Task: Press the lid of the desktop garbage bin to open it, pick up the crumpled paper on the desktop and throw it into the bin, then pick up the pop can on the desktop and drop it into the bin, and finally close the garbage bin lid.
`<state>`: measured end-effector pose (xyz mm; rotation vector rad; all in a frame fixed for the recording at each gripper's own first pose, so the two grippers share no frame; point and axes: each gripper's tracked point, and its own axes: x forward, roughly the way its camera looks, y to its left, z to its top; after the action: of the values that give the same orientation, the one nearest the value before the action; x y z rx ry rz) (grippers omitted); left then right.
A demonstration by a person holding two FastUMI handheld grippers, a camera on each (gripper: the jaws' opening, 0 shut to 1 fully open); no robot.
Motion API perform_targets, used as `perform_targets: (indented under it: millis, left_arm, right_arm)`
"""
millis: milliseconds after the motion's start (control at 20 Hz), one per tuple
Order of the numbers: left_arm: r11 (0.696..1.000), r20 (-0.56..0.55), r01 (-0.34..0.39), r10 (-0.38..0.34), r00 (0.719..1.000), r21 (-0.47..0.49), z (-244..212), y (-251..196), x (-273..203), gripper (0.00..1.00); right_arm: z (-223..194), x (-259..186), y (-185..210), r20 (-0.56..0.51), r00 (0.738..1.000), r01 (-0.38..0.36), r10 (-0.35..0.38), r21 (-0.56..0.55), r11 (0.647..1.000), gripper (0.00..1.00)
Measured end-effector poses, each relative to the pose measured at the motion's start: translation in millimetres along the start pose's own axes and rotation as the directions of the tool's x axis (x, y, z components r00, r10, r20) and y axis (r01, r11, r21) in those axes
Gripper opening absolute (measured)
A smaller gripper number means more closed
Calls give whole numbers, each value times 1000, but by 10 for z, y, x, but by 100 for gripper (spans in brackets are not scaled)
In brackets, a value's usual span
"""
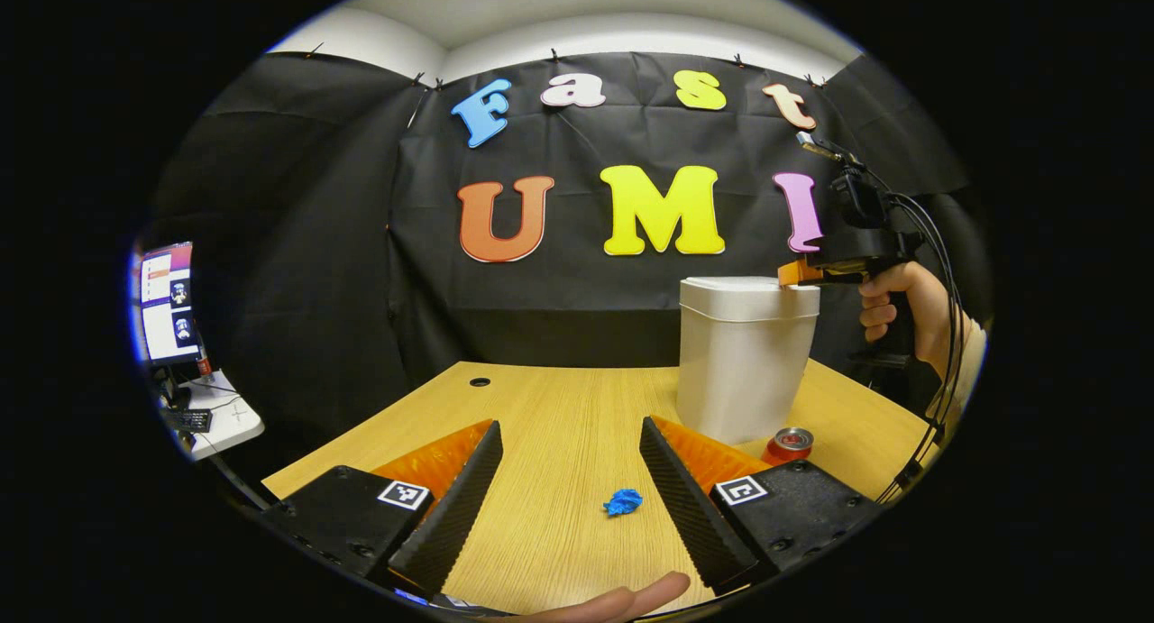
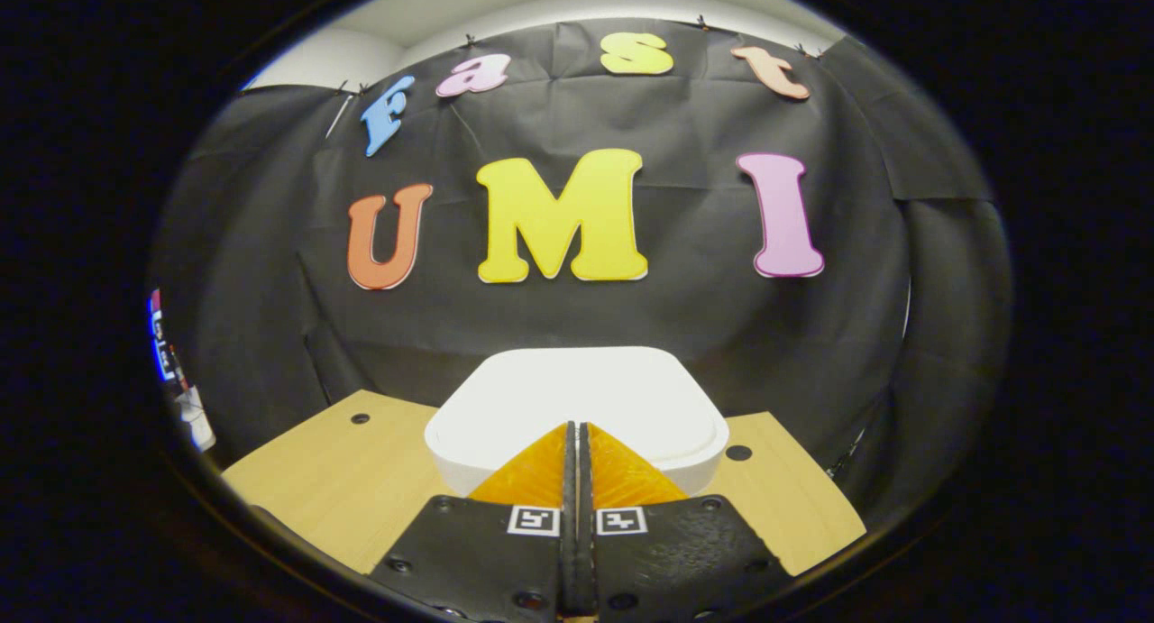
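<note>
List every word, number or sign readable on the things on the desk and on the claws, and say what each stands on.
No text is readable.
On the pop can: print too small to read.
On the bin: plain, no text.
On the square markers of the left claw and right claw: coded patterns, no words.
On the screen: too small to read.

Left gripper (image 1: 570,479): black screwed housings, 2 square black-and-white markers, ribbed finger faces. Right gripper (image 2: 577,438): same housings, 2 markers; black pistol handle, looping black cables. Hand (image 1: 892,303): pale sleeve cuff.
</note>
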<state>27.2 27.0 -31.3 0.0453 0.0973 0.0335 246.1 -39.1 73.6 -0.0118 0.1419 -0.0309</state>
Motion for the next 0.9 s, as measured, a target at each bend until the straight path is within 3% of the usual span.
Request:
perform_targets:
  millis: [350, 550, 900]
  left_arm:
    - [1000, -30, -7, 6, 1000, -29, -106, 76, 95, 99]
    - [999, -45, 12, -14, 999, -41, -164, 27, 157, 99]
    - [999, -60, 31, -32, 998, -32, -273, -24, 293, 99]
  right_arm:
    - [106, -302, -159, 68, 997, 34, -33, -16, 999, 0]
    - [108, -542, -96, 85, 996, -3, 5, -25, 1000, 0]
    - [37, -1011, -126, 143, 990, -6, 13, -56, 998, 0]
